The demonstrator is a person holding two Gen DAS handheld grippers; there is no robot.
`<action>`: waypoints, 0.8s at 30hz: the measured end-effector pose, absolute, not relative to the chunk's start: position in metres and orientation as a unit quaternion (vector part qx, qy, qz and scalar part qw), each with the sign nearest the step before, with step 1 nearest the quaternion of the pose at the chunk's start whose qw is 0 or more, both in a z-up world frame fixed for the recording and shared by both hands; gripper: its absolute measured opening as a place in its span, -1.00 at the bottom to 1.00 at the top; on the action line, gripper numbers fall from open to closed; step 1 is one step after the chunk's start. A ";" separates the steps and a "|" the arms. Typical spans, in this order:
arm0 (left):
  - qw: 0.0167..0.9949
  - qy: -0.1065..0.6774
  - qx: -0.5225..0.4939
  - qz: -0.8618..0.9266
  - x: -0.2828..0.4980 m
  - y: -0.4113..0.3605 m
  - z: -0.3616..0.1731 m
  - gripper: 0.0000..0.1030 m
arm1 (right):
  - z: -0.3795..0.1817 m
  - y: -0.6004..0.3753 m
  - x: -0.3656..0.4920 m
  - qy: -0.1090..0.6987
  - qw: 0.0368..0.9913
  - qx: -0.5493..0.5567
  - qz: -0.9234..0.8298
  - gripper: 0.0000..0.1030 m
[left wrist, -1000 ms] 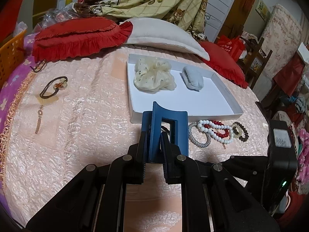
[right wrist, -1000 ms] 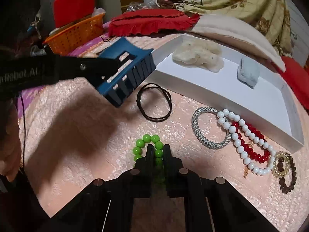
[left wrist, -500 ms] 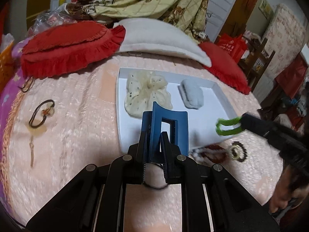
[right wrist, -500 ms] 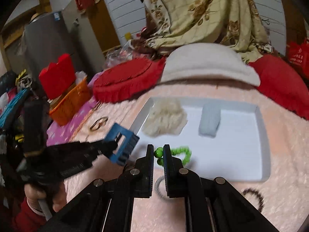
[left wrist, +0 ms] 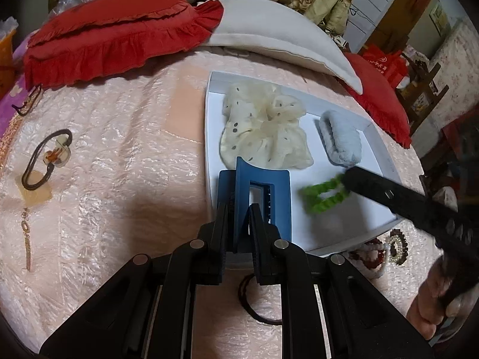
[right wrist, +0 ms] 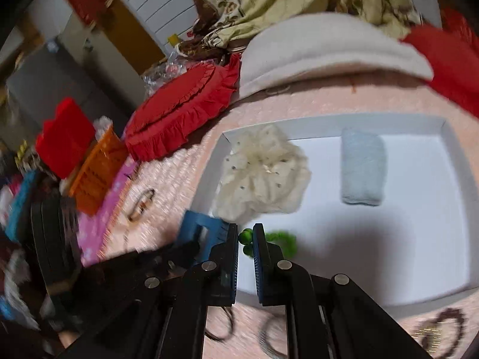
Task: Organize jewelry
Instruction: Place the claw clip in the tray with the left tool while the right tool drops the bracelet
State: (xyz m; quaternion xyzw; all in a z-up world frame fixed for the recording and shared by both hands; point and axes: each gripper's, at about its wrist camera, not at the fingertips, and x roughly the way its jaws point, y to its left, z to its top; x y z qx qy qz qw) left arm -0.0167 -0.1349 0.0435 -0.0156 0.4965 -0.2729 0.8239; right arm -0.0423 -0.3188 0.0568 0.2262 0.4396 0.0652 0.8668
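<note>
My left gripper [left wrist: 239,209] is shut on a blue hair claw clip [left wrist: 260,191] and holds it over the near left part of the white tray [left wrist: 209,137]. My right gripper [right wrist: 246,236] is shut on a green bead bracelet [right wrist: 281,240] and holds it above the tray [right wrist: 419,239]; from the left wrist view the bracelet [left wrist: 323,194] hangs blurred at its tip. A cream scrunchie [left wrist: 263,128] and a pale blue hair clip [left wrist: 341,140] lie in the tray. The blue clip also shows in the right wrist view [right wrist: 200,230].
A black hair tie [left wrist: 260,305] lies under my left gripper. White and red bead bracelets [left wrist: 371,254] and a gold-brown bracelet [left wrist: 396,245] lie at the tray's near right. A hair tie with a charm [left wrist: 48,161] lies far left. Red cushions [left wrist: 113,36] and a white pillow [left wrist: 278,36] lie behind.
Both grippers moved forward over the tray. The right gripper lifted the green bracelet from the bedspread and carried it above the tray; the left brought the blue clip over the tray's edge.
</note>
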 end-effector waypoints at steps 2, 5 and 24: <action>0.827 0.492 -0.002 -0.271 -0.019 -0.138 0.044 -0.73 | 0.051 -0.323 -0.035 0.438 0.861 0.251 0.061 -0.83; 0.824 0.489 0.002 -0.285 -0.023 -0.140 0.047 -0.45 | 0.041 -0.328 -0.028 0.452 0.852 0.262 0.042 -0.83; 0.857 0.439 -0.011 -0.271 -0.099 -0.104 0.084 -0.28 | 0.054 -0.317 -0.149 0.460 0.877 0.121 0.072 -0.39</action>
